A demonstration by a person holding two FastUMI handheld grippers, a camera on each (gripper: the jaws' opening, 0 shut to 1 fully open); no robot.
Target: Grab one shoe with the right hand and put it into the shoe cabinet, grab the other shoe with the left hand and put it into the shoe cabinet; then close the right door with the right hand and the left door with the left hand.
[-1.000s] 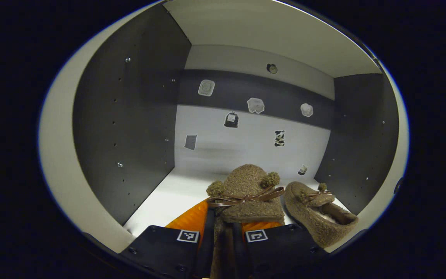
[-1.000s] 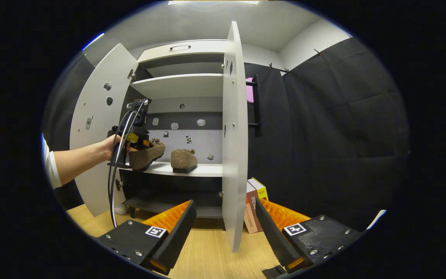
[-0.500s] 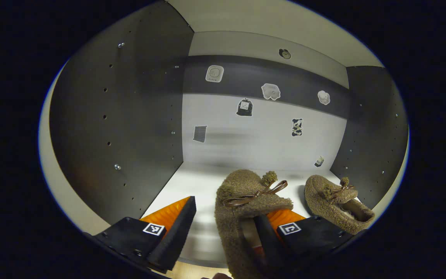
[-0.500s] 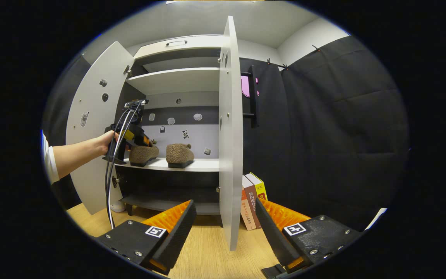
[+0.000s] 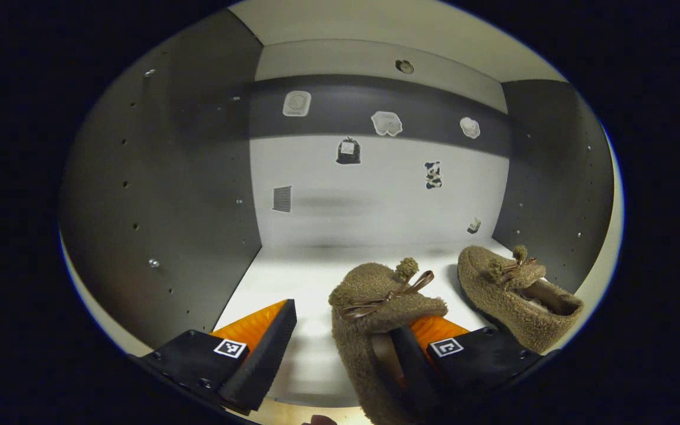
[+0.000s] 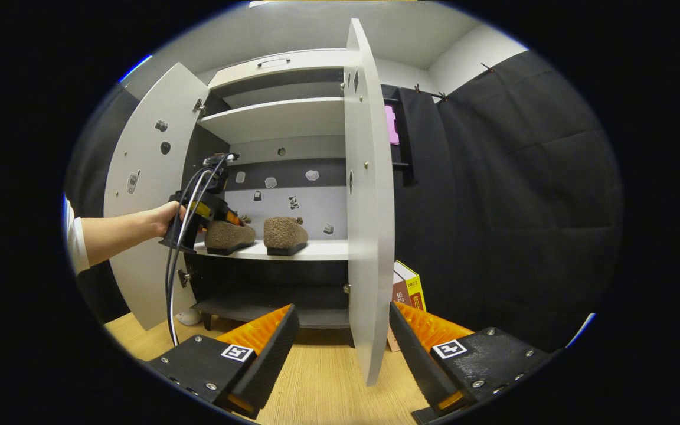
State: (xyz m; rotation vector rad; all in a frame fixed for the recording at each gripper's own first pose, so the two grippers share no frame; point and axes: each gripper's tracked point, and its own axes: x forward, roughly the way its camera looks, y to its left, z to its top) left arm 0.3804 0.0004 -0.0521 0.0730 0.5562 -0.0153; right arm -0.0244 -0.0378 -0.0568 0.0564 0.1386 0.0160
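On the shelf (image 5: pixel 293 277), fuzzy brown shoes (image 5: pixel 375 295).

Two shoes (image 5: pixel 375 319) (image 5: pixel 517 295); two cabinet doors (image 6: pixel 148 195) (image 6: pixel 369 200) (both open); seven stickers (image 5: pixel 348 151); two books (image 6: pixel 408 292)

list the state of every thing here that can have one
left hand-held gripper: open, one finger inside a shoe
right hand-held gripper: open, empty
fuzzy brown left shoe: on the shelf
fuzzy brown right shoe: on the shelf, untouched
white left cabinet door: open
white right cabinet door: open
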